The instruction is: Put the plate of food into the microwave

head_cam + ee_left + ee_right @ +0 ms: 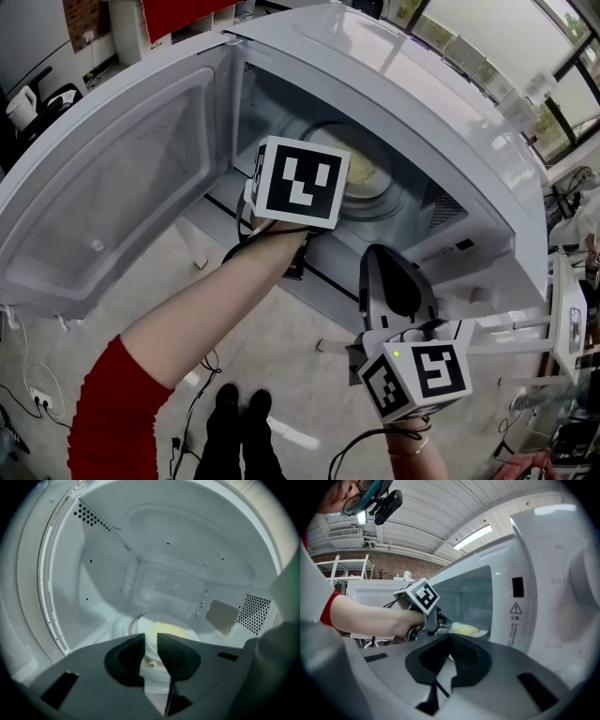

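- The round white plate of yellow food [166, 631] is sitting inside the open white microwave [450, 131].
- The left gripper [151, 645] is hovering at its rim, jaws slightly apart and holding nothing.
- The right gripper [451, 641] is hanging outside, jaws pressed together and empty.

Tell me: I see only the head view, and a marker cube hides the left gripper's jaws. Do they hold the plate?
Observer: No. In the left gripper view the left gripper has its jaws slightly apart, with nothing between them.
Operator: Where is the plate?
Observer: The round white plate of yellow food lies on the glass turntable inside the white microwave, its near rim beyond the jaw tips.
Operator: And the right gripper?
Observer: The right gripper has its jaws together, empty.
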Demonstrator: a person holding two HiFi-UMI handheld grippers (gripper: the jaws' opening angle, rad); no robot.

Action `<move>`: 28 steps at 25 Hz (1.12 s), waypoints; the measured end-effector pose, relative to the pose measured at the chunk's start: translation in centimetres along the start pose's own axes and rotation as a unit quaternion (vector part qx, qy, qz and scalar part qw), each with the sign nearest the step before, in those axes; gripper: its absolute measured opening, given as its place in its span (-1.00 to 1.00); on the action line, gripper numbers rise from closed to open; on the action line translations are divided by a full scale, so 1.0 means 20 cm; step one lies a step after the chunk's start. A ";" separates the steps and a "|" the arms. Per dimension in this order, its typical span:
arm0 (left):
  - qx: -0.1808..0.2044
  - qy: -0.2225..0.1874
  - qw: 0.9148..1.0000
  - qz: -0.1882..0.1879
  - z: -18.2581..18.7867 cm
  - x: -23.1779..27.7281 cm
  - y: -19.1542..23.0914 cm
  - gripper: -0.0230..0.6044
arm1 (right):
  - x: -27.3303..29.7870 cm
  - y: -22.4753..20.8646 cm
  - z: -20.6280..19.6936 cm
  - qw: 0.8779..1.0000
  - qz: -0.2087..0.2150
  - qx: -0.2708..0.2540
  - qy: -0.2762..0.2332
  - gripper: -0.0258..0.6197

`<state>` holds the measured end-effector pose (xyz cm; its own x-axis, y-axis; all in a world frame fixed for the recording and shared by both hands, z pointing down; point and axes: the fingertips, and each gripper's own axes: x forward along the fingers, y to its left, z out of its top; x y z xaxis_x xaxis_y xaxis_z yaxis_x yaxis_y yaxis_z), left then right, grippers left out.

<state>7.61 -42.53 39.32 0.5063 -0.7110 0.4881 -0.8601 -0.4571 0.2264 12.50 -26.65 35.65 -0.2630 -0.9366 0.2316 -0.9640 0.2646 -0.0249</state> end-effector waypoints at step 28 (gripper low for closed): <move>0.026 -0.221 0.946 -0.235 0.04 -1.44 -0.57 -0.90 | -0.86 0.22 0.46 0.993 0.063 0.028 -0.097 -0.88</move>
<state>2.88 -17.37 22.03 0.8191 -0.5707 -0.0585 -0.5344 -0.7961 0.2839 12.34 -11.58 22.55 -0.3778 -0.9253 0.0316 -0.9226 0.3733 -0.0976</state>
